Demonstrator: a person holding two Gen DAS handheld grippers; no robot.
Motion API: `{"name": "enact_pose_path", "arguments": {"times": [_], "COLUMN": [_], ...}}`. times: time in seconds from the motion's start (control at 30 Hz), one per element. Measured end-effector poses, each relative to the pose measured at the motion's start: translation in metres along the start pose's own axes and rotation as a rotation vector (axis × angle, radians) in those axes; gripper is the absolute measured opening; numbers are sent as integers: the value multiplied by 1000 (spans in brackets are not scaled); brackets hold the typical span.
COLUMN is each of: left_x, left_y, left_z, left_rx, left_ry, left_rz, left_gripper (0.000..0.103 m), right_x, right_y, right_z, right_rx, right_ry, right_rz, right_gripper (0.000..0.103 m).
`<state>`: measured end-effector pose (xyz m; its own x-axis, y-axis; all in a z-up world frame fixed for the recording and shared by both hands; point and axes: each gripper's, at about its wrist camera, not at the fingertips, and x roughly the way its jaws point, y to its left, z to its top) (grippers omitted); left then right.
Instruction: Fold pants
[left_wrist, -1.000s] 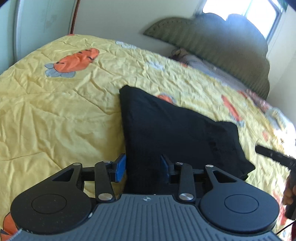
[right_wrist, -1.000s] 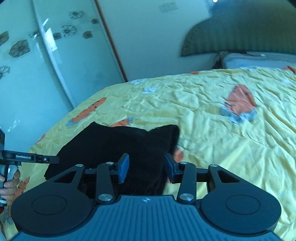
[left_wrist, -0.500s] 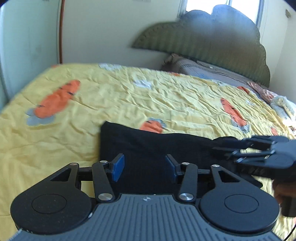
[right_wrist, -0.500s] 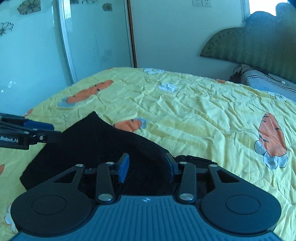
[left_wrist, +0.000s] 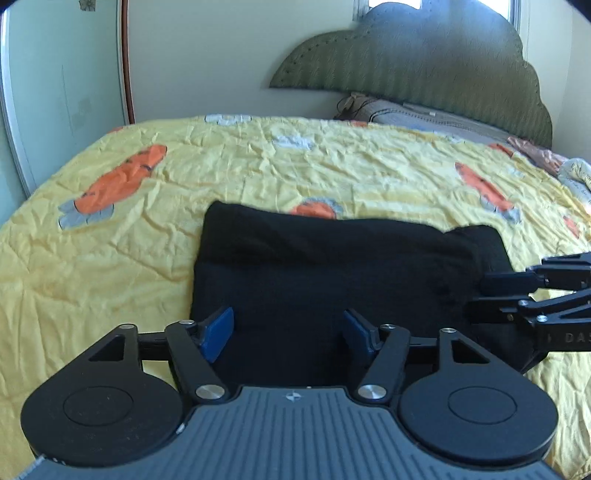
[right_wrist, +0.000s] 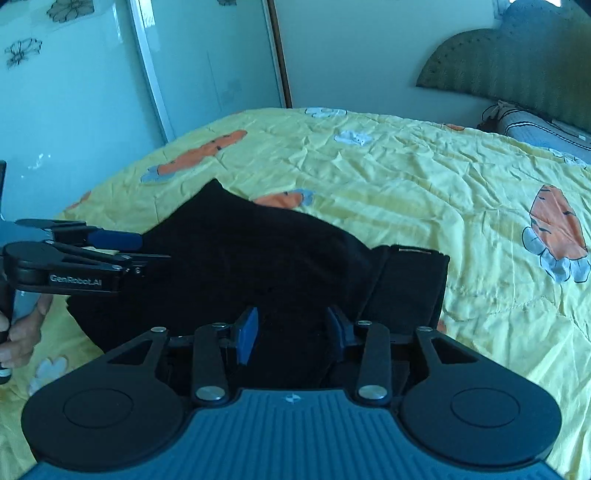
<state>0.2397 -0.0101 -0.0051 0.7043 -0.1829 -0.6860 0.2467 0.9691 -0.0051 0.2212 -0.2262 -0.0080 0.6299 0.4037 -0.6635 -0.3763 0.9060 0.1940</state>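
Black pants (left_wrist: 332, 280) lie folded on a yellow bedspread (left_wrist: 110, 258) printed with carrots. My left gripper (left_wrist: 287, 328) hovers over their near left part with its jaws opening and only cloth below them, nothing pinched. In the right wrist view the left gripper (right_wrist: 144, 247) reaches in from the left at the pants' edge. My right gripper (right_wrist: 293, 328) stands open over the pants (right_wrist: 240, 258) beside the waistband (right_wrist: 406, 288). In the left wrist view the right gripper (left_wrist: 495, 295) sits at the pants' right end.
A green headboard (left_wrist: 424, 66) and a grey pillow (left_wrist: 424, 114) are at the far end of the bed. Glass wardrobe doors (right_wrist: 92, 92) stand on the left. A hand (right_wrist: 22, 332) holds the left gripper's handle.
Both grippers came down closer to the pants and rolled level. The left jaws spread wider. The right gripper now shows at the pants' right end.
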Motion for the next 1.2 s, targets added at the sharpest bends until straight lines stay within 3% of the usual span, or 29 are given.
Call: {"name": "enact_pose_path", "arguments": {"times": [0.13,0.2,0.33,0.47,0.63,0.73,0.93,1.0,1.07,1.13,1.2], "left_x": [2,-12,-34,-31,-48,-38,-39,-39,-41,-45,-46], "left_y": [-4,1,2,-11,-2,-6,-8,-10,-12,-14,-15], "left_z": [-1,-3,-21,-37,-44,-50,-52,-52,-52,-53,-53], "left_rx": [14,-34,-81,5,-70,-41,-37,-35,-36,-30,-22], "left_ry": [-12,-16,-16,-42,-64,-51,-63,-65,-66,-68,-70], "left_rz": [47,21,-12,38,33,61,79,88,99,101,100], "left_gripper": [70,71,72,77,81,84,85,85,85,85,86], "right_x": [0,-16,-41,-34,-62,-54,-49,-52,-43,-31,-30], "right_y": [-8,7,23,21,38,35,48,51,54,53,44], "right_z": [6,5,-18,-43,-50,-54,-51,-47,-46,-51,-53], "right_rx": [119,50,5,-19,-17,12,-40,-35,-52,-95,-60], "right_ry": [-43,-71,-81,-45,-98,-96,-104,-132,-102,-70,-86], "right_rz": [0,-53,-19,-111,-158,-136,-207,-181,-173,-215,-235], "right_gripper": [39,40,40,39,40,41,42,42,43,43,45]}}
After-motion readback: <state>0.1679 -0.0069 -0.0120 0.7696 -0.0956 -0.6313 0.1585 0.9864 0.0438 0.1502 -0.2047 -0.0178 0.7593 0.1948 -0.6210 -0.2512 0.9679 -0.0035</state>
